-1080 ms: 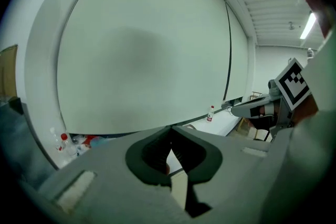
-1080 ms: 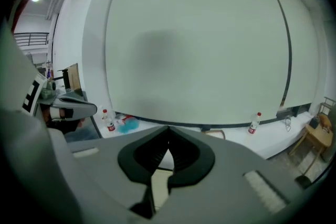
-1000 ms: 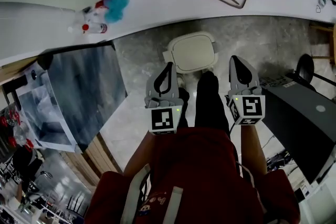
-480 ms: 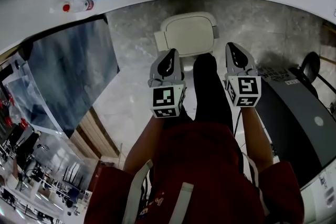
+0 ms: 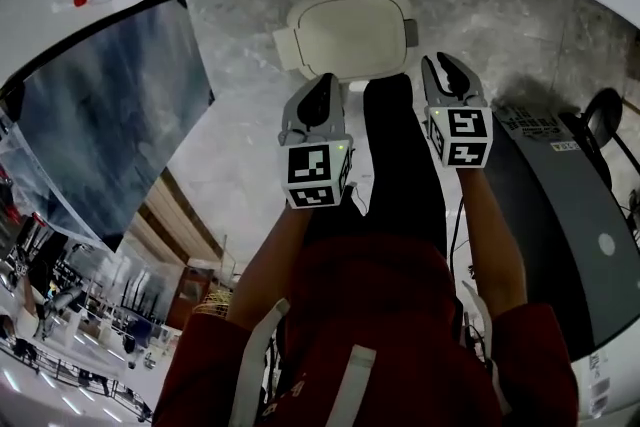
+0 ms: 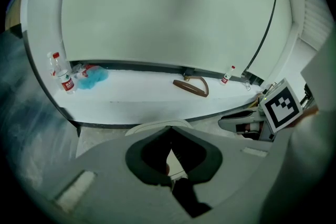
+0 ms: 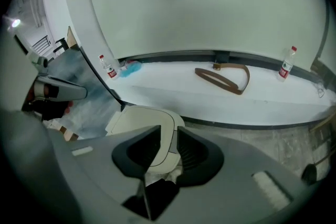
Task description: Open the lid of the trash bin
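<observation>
As its jaws have just parted, right tool (image 7: 169, 127) empty, left tool (image 6: 170, 128) closed.

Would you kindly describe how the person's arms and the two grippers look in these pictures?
The left gripper and right gripper are grey plastic shells tapering to black-lined jaws, each carrying a white cube with black square markers. The person wears a dark red short-sleeved top with pale grey straps; forearms are bare.
</observation>
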`<state>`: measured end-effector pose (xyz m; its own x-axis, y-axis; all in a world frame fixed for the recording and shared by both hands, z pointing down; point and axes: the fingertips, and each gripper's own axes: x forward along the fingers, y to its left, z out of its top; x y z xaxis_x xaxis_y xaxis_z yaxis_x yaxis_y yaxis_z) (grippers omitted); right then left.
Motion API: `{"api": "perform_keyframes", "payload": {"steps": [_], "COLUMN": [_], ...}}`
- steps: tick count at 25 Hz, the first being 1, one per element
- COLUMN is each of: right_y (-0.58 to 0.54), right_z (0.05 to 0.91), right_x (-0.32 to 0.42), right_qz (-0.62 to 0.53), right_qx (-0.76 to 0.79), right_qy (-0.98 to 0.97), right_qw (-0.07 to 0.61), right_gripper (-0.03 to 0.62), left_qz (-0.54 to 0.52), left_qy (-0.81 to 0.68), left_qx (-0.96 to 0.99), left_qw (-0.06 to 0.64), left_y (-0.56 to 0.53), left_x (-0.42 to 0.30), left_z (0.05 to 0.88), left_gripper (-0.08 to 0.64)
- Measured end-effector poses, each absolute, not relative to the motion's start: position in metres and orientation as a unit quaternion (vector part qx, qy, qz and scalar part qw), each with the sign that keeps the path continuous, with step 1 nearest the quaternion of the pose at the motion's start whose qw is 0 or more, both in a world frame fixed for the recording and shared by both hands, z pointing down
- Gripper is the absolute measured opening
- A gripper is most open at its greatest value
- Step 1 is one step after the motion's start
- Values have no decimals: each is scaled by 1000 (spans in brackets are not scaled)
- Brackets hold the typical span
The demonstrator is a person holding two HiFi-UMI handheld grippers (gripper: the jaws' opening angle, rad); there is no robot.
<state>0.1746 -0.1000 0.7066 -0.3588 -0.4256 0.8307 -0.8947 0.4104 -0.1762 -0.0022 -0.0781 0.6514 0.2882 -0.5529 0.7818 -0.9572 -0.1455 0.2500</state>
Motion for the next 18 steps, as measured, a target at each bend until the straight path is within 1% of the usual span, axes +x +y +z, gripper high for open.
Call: {"api": "perform_keyframes", "payload": {"steps": [9, 14, 18], "right_y": [-105, -110, -114], "right_z": [783, 804, 819], "right_x": [185, 182, 182], "right_qz": [358, 371, 372], "right_qx": [409, 400, 398], "right_qy": [-737, -728, -722], "right_qw": [403, 415, 426], "right_gripper": [104, 109, 110], "left_qz": [294, 314, 321], "left_qy": [-526, -520, -513], "left_qx": [688, 678, 655], "left_qw": [405, 414, 452], "left_y": [-52, -35, -16], "left_x": [8, 7, 5], "left_z": [675, 686, 699], "left_gripper": [5, 5, 5]}}
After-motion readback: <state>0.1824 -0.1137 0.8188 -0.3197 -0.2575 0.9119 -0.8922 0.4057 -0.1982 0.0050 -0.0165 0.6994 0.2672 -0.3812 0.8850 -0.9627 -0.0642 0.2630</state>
